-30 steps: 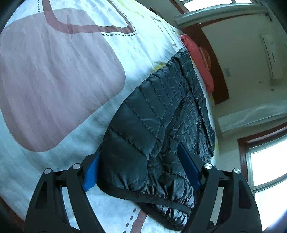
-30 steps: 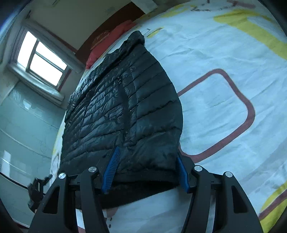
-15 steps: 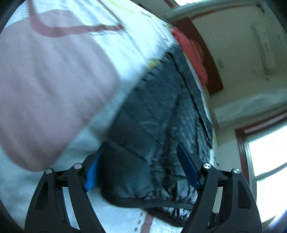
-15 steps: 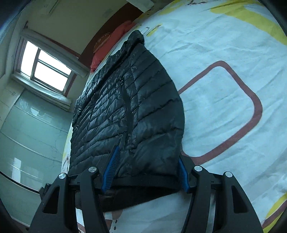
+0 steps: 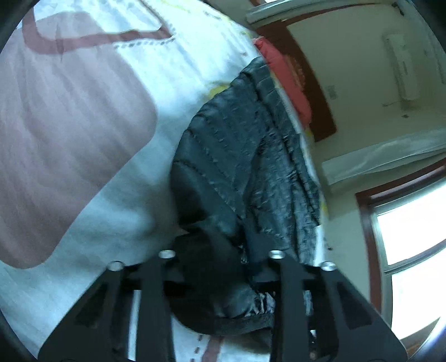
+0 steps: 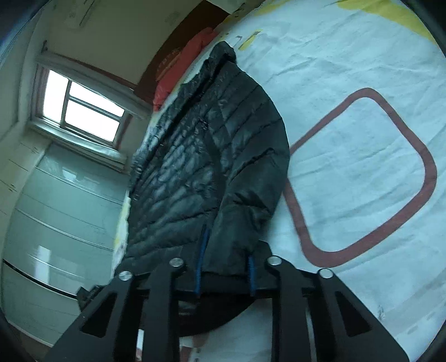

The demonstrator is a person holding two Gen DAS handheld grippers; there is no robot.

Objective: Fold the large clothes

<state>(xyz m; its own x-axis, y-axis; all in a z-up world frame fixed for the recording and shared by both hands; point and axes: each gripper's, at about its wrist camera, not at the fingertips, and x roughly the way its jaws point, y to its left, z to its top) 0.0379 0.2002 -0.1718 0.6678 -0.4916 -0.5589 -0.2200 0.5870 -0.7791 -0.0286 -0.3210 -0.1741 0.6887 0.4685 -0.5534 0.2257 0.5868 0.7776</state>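
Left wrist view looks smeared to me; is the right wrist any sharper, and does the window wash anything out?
Left wrist: motion-blurred, jacket quilting soft, window blown white. Right wrist: sharper, jacket stitching readable, window overexposed, fisheye bending the edges.

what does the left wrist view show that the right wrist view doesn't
Only the left wrist view shows the air conditioner on the wall and a big mauve patch on the bedspread. Only the right wrist view shows the yellow print and blue pads. Both share the black puffer jacket, its hem bunched in each closing gripper, and the red pillow.
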